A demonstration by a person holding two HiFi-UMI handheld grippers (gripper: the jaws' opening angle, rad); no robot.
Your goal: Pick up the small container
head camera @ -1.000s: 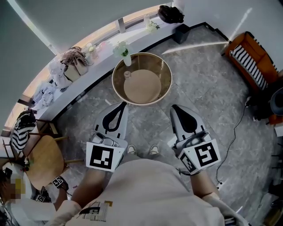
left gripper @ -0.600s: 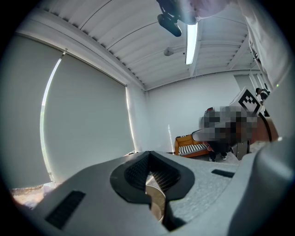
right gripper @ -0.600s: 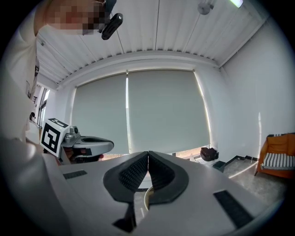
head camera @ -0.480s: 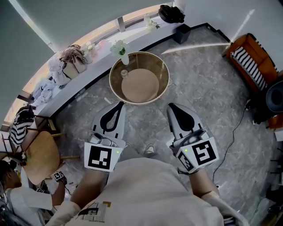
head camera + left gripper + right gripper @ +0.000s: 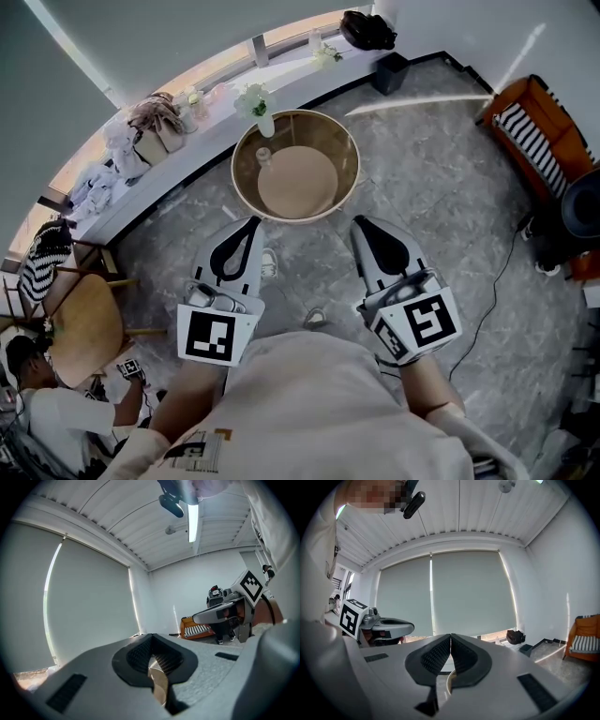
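The small container [image 5: 263, 156], a pale little cylinder, stands on the left part of the round tan table [image 5: 339, 201] with a raised clear rim. A vase of white flowers [image 5: 266, 124] stands just behind it at the table's far edge. My left gripper [image 5: 252, 223] and right gripper [image 5: 357, 223] hover side by side short of the table's near rim, both shut with nothing between their fingers. In the left gripper view the left gripper's [image 5: 151, 638] pads meet, with a sliver of table below. The right gripper's [image 5: 450, 637] pads also meet.
A long sill [image 5: 187, 141] with bags and clothes runs behind the table. An orange striped chair [image 5: 534, 127] is at the right, with a cable [image 5: 487, 300] on the marble floor. A wooden stool [image 5: 80, 328] and a seated person [image 5: 56, 422] are at the lower left.
The table has slid slightly left and closer in the head view as I stepped forward; a shoe now shows beside the left gripper. Both grippers stay shut.
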